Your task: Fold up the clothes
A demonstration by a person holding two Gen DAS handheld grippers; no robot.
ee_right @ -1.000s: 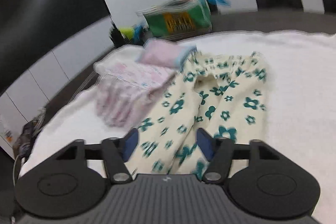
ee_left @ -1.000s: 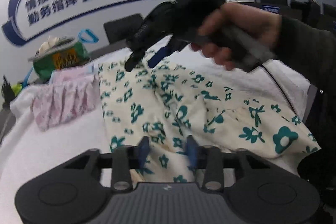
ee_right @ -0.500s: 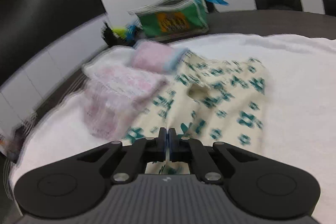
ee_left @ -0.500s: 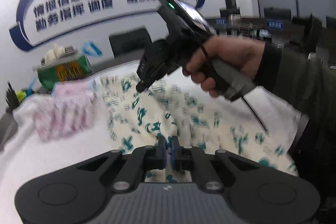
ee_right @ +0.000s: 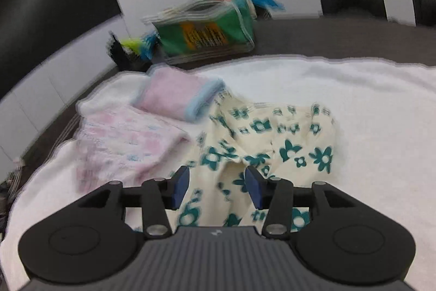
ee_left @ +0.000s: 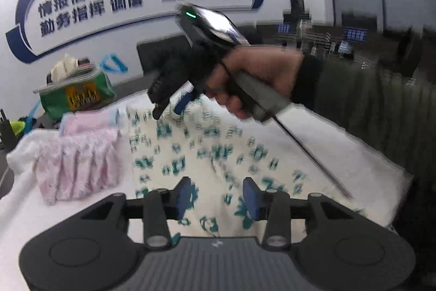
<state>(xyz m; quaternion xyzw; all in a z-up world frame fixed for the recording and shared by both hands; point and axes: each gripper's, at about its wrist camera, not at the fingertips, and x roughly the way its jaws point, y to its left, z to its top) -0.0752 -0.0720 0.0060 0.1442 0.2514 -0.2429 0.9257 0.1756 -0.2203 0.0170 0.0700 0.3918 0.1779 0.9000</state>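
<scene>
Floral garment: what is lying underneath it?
The floral garment lies on a white towel-like cover, which shows all round it. Beneath the garment's middle nothing can be seen. Its far-left corner sits by a pink folded cloth; any overlap is unclear.

Left gripper [ee_left: 218,199] with matte black ribbed housing, two round discs, silver screws, blue finger pads [ee_left: 184,192], right gripper [ee_left: 171,107] black with grey handle, green indicator light, thin black cable, person's hand [ee_left: 259,75], dark olive ribbed sleeve [ee_left: 381,105] with black cuff
</scene>
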